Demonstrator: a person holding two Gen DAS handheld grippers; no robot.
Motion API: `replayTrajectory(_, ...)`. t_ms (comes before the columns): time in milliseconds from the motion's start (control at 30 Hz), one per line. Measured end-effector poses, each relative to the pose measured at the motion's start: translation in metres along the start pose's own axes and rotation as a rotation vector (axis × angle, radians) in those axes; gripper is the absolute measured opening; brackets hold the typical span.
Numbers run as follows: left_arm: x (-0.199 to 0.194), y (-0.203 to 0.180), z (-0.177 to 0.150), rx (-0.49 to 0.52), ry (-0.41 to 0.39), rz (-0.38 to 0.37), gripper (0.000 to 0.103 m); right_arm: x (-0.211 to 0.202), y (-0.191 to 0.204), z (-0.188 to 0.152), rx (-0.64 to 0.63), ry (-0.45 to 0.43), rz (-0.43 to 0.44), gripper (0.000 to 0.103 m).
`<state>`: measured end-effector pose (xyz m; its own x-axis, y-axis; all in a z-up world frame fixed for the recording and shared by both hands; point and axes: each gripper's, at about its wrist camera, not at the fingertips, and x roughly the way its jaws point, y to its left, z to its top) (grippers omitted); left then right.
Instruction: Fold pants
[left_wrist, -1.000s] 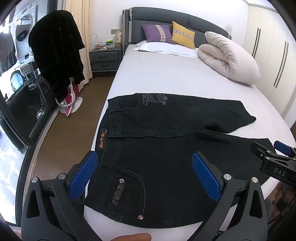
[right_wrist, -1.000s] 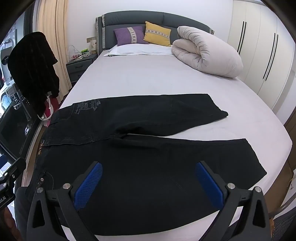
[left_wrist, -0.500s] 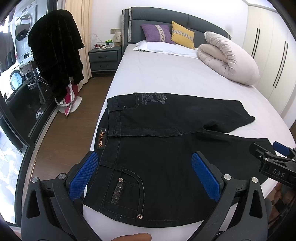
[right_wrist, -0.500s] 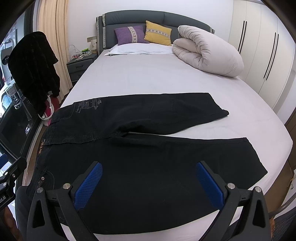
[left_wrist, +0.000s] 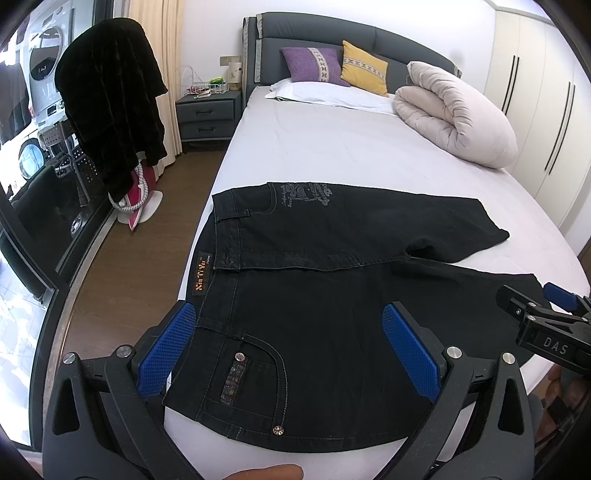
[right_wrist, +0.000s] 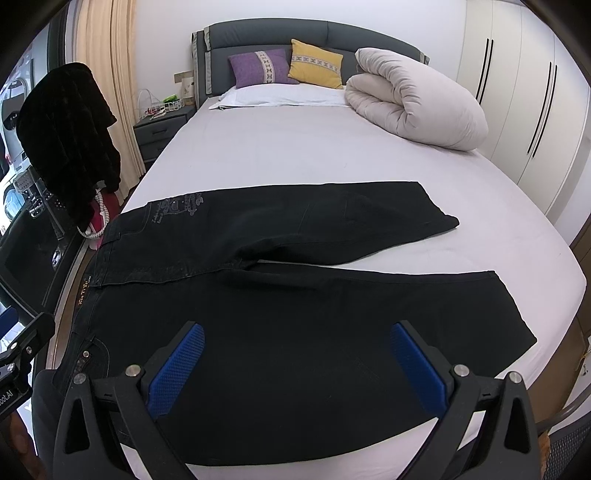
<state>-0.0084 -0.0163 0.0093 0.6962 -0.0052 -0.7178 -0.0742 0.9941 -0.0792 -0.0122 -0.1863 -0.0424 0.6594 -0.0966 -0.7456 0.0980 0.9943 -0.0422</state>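
While black pants (left_wrist: 332, 314) lie flat across the bed (left_wrist: 332, 147), legs toward 3 o'clock, left gripper (left_wrist: 291, 350) and right gripper (right_wrist: 295, 365) hover spread, empty. Pinch the near edge, probably waistband and hem, then fold toward 12 o'clock.

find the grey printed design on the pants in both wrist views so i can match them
Left wrist: grey print sits upper centre, on the pants' far half near the waistband.
Right wrist: grey print sits left of centre.
Shared landmark: yellow pillow at the headboard.
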Motion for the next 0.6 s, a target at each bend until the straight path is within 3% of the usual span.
replayTrajectory(600,0.0024,0.0007,-0.0009,-0.002,0.001,-0.003,0.103,0.0013,-0.0004,0.0005,0.001,0.003,0.001,0.103)
